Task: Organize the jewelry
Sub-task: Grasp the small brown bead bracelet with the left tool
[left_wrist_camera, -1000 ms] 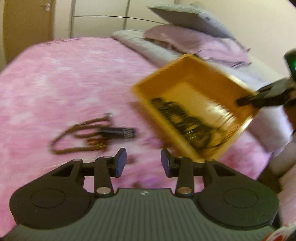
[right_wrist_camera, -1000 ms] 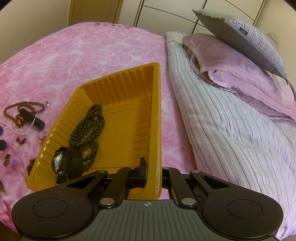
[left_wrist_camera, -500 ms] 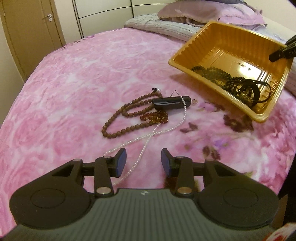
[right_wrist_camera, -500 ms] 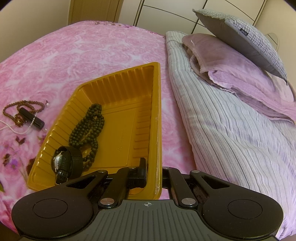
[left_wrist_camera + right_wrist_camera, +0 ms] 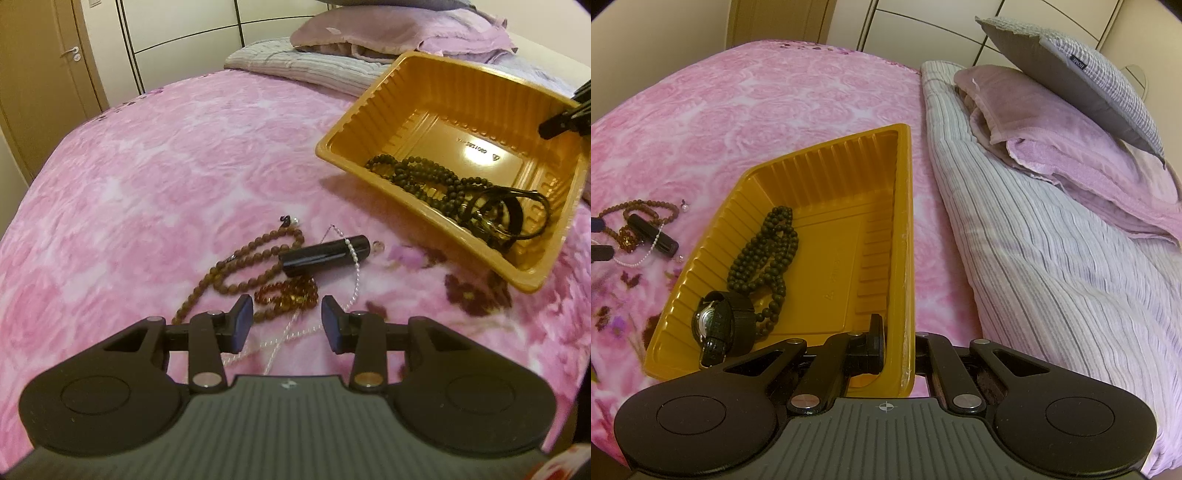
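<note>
I'm seeing a pink rose-patterned bedspread point(image 5: 147, 166), an orange-yellow tray point(image 5: 820, 170), dark olive beads point(image 5: 764, 254), brown beads point(image 5: 240, 266), amber beads point(image 5: 291, 295), and a striped grey-white duvet point(image 5: 1034, 277).

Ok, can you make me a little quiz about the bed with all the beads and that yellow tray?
1. True or false: the right gripper is clamped on the tray's rim.
2. Which lies in the tray? A) pearl strand B) wristwatch C) black tube
3. What crosses over the black tube on the blanket?

Key: 1 true. 2 B. 3 the pearl strand.
</note>
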Motion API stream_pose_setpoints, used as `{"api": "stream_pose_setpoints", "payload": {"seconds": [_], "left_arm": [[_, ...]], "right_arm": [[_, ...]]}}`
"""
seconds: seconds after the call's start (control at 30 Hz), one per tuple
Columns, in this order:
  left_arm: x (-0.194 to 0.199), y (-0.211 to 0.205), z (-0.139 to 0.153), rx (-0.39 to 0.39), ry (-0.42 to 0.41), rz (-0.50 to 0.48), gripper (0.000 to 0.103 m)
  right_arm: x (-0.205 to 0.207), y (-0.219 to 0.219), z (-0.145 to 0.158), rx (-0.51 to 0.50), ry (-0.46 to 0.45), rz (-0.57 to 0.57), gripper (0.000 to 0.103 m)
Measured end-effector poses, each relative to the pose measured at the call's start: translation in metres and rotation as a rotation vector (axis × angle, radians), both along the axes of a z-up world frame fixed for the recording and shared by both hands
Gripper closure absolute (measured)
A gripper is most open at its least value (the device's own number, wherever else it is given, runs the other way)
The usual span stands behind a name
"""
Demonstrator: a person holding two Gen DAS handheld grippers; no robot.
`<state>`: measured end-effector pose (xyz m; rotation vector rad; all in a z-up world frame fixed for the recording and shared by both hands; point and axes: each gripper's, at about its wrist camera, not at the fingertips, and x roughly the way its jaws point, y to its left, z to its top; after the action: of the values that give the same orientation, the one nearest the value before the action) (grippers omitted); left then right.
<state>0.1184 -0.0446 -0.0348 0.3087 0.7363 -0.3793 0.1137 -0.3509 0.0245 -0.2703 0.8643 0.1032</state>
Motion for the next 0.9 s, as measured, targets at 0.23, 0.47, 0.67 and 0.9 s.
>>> {"api": "stream_pose_setpoints", "payload": {"seconds": [0.23,0.47,0.67,0.9], "left_arm": [[0.015,-0.003,-0.009,-0.026,0.021,0.021,0.084],[0.013,0.009,-0.003,-0.06,0.028,0.039,0.099],[0.003,0.029,0.015,-0.103,-0.001,0.074,0.099],[-0.006,0.047,0.042,-0.124,-0.046,0.09,0.099]], "right_arm": [[0.0,0.0,0.0,0.002,0.002,-0.001,0.099],[0.0,0.0,-0.001,0.003,0.001,-0.003,0.099],[0.0,-0.001,-0.001,0.002,0.001,-0.003,0.099],[0.0,-0.001,-0.001,0.001,0.001,-0.003,0.099]]}}
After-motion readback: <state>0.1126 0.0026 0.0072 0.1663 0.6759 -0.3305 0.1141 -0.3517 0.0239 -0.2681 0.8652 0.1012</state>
